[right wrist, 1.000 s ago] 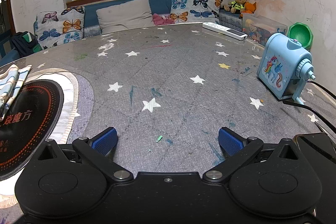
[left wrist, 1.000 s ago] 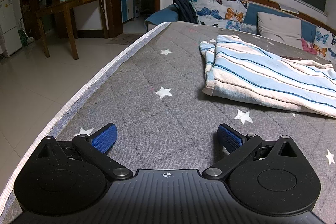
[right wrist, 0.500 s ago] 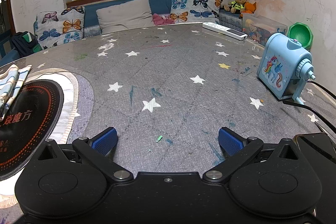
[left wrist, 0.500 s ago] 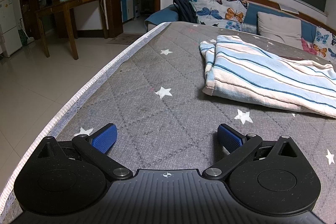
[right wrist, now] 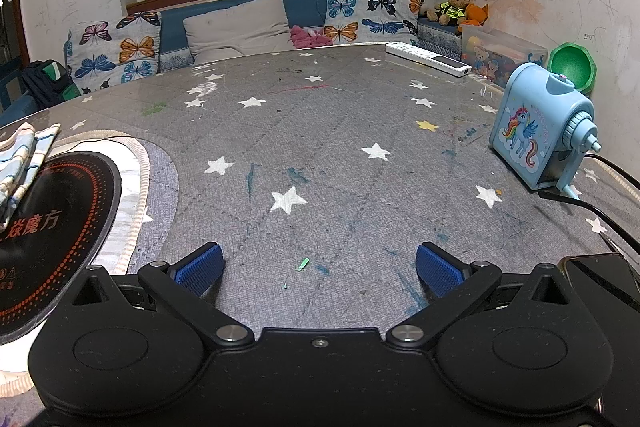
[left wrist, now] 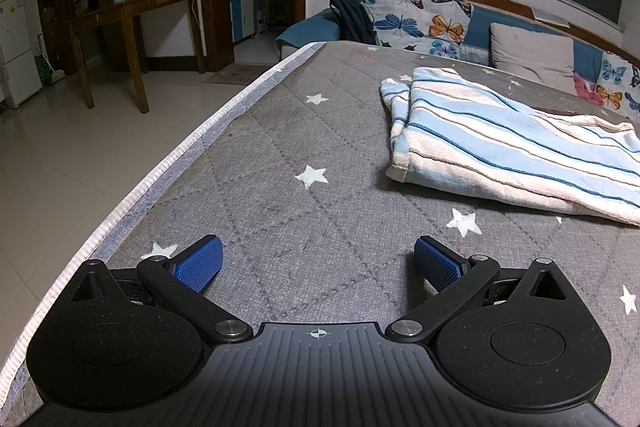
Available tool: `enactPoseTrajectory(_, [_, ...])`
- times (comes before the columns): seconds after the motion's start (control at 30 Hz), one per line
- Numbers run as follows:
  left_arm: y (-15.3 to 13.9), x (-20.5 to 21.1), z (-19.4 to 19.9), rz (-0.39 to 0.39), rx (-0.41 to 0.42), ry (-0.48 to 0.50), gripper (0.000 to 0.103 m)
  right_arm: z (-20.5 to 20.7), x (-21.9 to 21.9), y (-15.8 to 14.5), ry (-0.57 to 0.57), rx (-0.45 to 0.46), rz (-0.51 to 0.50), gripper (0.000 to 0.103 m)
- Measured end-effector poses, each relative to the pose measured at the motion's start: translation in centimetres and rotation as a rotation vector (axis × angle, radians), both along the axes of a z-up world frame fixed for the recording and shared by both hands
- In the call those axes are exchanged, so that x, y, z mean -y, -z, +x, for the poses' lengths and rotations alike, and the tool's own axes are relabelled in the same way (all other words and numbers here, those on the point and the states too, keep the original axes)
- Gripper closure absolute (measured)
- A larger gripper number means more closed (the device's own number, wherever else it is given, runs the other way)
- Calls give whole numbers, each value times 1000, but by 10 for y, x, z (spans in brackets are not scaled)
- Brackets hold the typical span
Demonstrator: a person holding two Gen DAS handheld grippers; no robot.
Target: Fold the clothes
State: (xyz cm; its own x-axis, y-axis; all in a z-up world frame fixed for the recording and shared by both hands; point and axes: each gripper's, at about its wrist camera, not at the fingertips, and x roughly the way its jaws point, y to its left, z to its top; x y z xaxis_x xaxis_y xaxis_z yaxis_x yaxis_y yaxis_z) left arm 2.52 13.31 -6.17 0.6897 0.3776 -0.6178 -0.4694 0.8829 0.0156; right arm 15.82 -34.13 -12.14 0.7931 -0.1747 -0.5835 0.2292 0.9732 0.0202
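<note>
While both tools sit low over the grey quilted star-patterned table cover (left wrist: 328, 155), neither is in contact with any garment. The left gripper (left wrist: 318, 261) has its blue ribbed pads (left wrist: 200, 263) spread wide apart with nothing between them; only bare cover shows in the gap. The right gripper (right wrist: 319, 269) stands likewise, blue pads (right wrist: 438, 269) wide apart and empty, with a small green scrap (right wrist: 303, 263) lying on the cover between them.

The task item, a folded blue-and-white striped cloth (left wrist: 512, 143), lies on the cover to the far right of the left gripper, well apart from its fingers. In the right wrist view a corner of the same striped cloth (right wrist: 20, 163) shows at the far left edge, overlapping a round black disc with red dotted rings and printed characters (right wrist: 52, 223); the disc rests on a pale oval mat (right wrist: 132, 203). Whether the cloth is folded once or more cannot be judged from either view.

On the right side of the table stands a light blue crank pencil sharpener with a unicorn picture (right wrist: 540, 131), a black cable (right wrist: 588, 207) running past it. A dark flat phone-like object (right wrist: 600, 279) lies just beside the right gripper's right arm. A white power strip (right wrist: 428, 58) lies at the far edge. Butterfly-print cushions (right wrist: 116, 55) line the bench beyond.
</note>
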Motion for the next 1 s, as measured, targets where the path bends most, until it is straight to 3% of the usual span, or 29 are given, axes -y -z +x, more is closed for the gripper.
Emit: enactPoseTrajectory(1.0, [0, 0, 0, 2, -1, 0, 0, 2, 2, 1, 0, 0, 1, 0])
